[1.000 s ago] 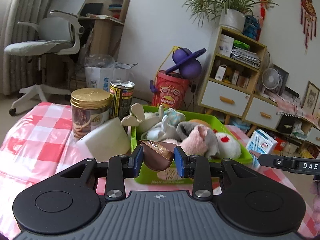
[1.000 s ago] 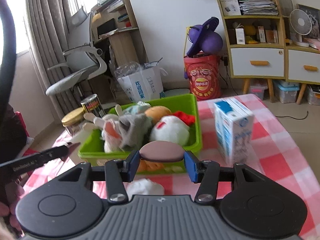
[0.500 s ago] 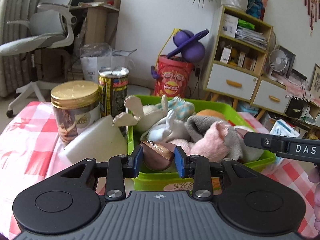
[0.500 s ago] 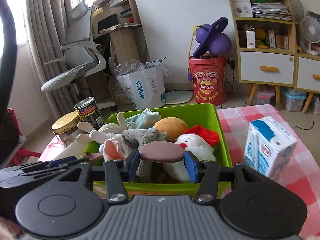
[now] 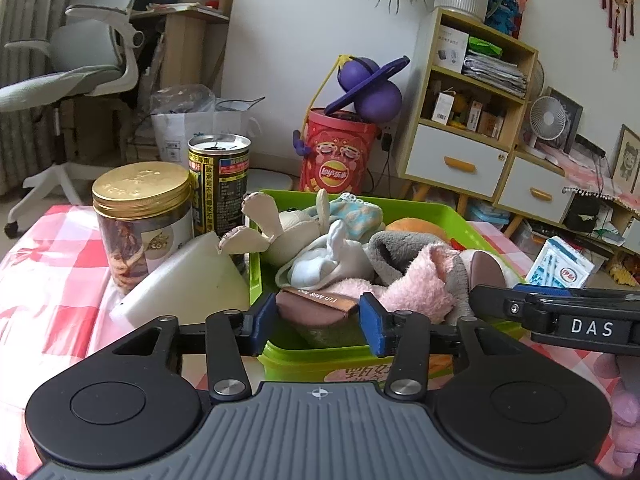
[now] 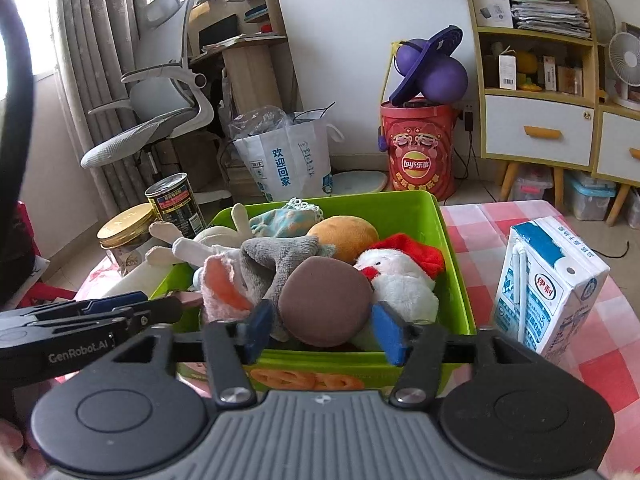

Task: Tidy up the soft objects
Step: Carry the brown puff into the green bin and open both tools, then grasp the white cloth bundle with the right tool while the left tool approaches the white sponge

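Note:
A green bin (image 5: pixel 448 216) (image 6: pixel 452 264) on the checked table holds several plush toys and socks. My left gripper (image 5: pixel 318 318) is over the bin's near left corner, jaws parted around a brown soft cushion (image 5: pixel 316 308) that rests in the bin. My right gripper (image 6: pixel 320 330) is over the bin's near edge, jaws spread; a brown round cushion (image 6: pixel 325 301) lies tilted between them on the toy pile, with gaps on both sides. The right gripper also shows in the left wrist view (image 5: pixel 560 312).
A gold-lidded jar (image 5: pixel 142 216), a dark can (image 5: pixel 219 184) and a white block (image 5: pixel 184 276) stand left of the bin. A milk carton (image 6: pixel 548 284) stands right of it. Office chair, shelves and a red bucket are behind the table.
Both grippers moved forward over the bin and lowered. Both jaws opened; the two brown cushions dropped from the grips onto the bin's contents.

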